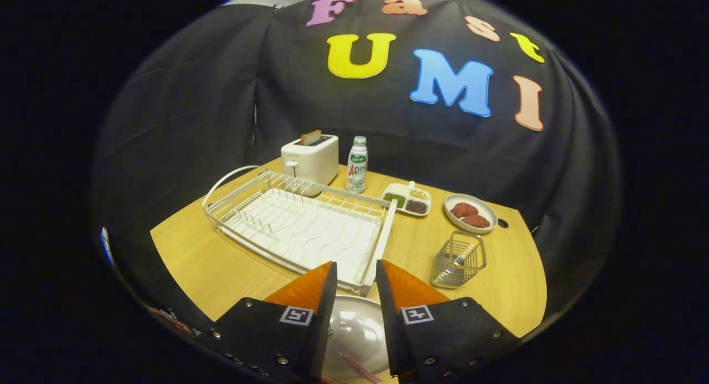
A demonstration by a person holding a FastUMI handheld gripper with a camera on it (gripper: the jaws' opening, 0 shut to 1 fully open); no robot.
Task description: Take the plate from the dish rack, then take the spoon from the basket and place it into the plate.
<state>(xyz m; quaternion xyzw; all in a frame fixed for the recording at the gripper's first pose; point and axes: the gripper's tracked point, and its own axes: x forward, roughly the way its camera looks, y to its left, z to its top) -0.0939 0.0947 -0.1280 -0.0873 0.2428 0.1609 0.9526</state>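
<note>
A pale round plate [354, 331] lies on the wooden table [210, 262] near its front edge, seen face-up in the gap between my fingers and reaching under both. My gripper [355, 273] hovers over it, open by a narrow gap, neither finger pressing on the plate. Just beyond the fingertips stands the white wire dish rack [299, 229], with nothing in it. Ahead and to the right of the right finger stands a small wire basket [458, 259] with a spoon [464, 255] leaning inside.
Behind the rack stand a white toaster [310, 159] with a slice in it and a small bottle [357, 165]. A divided dish [407, 198] of seeds and an oval dish [469, 212] with red pieces sit beyond the basket. A pink checked strip [360, 368] lies by the plate.
</note>
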